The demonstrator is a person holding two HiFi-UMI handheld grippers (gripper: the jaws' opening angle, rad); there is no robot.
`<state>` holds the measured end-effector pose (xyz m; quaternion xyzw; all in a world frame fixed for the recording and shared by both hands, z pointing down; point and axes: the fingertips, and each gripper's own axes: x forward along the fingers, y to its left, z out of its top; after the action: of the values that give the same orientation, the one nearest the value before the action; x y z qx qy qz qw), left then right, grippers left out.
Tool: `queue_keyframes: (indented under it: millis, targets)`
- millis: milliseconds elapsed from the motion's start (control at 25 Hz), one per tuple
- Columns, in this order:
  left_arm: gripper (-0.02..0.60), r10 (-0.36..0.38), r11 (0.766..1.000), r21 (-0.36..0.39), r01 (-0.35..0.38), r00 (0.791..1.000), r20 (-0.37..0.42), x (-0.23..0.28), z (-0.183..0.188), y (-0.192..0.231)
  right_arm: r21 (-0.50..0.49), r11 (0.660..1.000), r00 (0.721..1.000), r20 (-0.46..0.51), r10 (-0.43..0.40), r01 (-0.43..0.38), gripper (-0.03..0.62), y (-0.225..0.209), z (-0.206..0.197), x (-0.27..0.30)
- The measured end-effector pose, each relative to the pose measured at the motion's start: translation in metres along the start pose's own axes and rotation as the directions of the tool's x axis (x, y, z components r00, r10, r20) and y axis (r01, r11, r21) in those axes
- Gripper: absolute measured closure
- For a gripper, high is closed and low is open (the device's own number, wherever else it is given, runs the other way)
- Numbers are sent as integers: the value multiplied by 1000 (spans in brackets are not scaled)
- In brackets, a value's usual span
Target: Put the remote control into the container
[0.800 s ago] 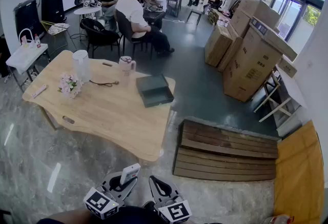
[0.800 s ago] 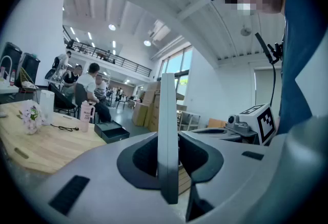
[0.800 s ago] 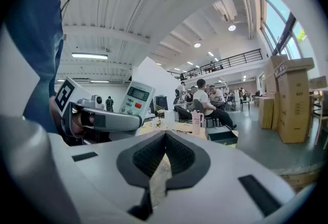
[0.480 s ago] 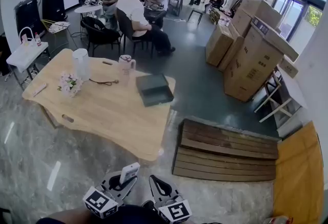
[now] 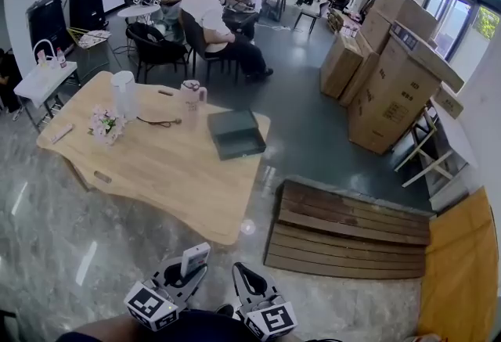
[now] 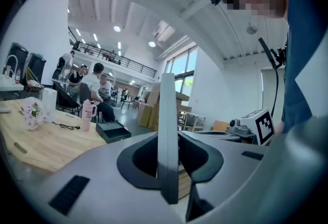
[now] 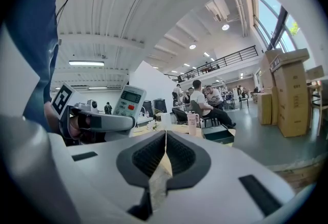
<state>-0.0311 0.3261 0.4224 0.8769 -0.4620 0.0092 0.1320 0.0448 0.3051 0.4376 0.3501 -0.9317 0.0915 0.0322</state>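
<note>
The white remote control (image 5: 195, 258) stands upright between the jaws of my left gripper (image 5: 188, 275), which is shut on it low at the bottom of the head view. In the left gripper view the remote (image 6: 167, 130) shows edge-on, pressed by both pads. From the right gripper view its display and red button face me (image 7: 129, 101). My right gripper (image 5: 243, 279) hangs beside the left one, shut and empty, its pads meeting (image 7: 165, 138). The dark open container (image 5: 235, 135) sits at the far right corner of the wooden table (image 5: 156, 172), well ahead of both grippers.
On the table stand a pink tumbler (image 5: 190, 95), a white jug (image 5: 123, 95), a flower bunch (image 5: 105, 126) and a black cable (image 5: 159, 122). Wooden pallets (image 5: 348, 227) lie on the floor to the right. Cardboard boxes (image 5: 391, 90) and seated people (image 5: 211, 16) are beyond.
The view has shifted slightly toward the table. The left gripper's hold on the remote is unchanged and the right gripper stays shut.
</note>
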Motion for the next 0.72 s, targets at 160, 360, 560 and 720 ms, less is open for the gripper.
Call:
queue_keyframes:
  millis: [160, 360, 560, 720]
  targets:
    - [494, 42, 999, 0, -42, 999, 7, 13, -4, 2, 13, 1000, 1000, -6, 3, -3, 577, -22, -6, -3]
    - [494, 67, 998, -10, -67, 998, 14, 30, 5, 16, 2, 1000, 999, -29, 21, -21, 577, -41, -10, 8]
    - [494, 40, 999, -22, -40, 999, 27, 62, 15, 58, 4, 1000, 999, -33, -15, 15, 577, -66, -4, 48]
    - [494, -10, 1000, -20, 10, 1000, 23, 95, 25, 102, -12, 998, 997, -40, -58, 58, 577, -88, -1, 89]
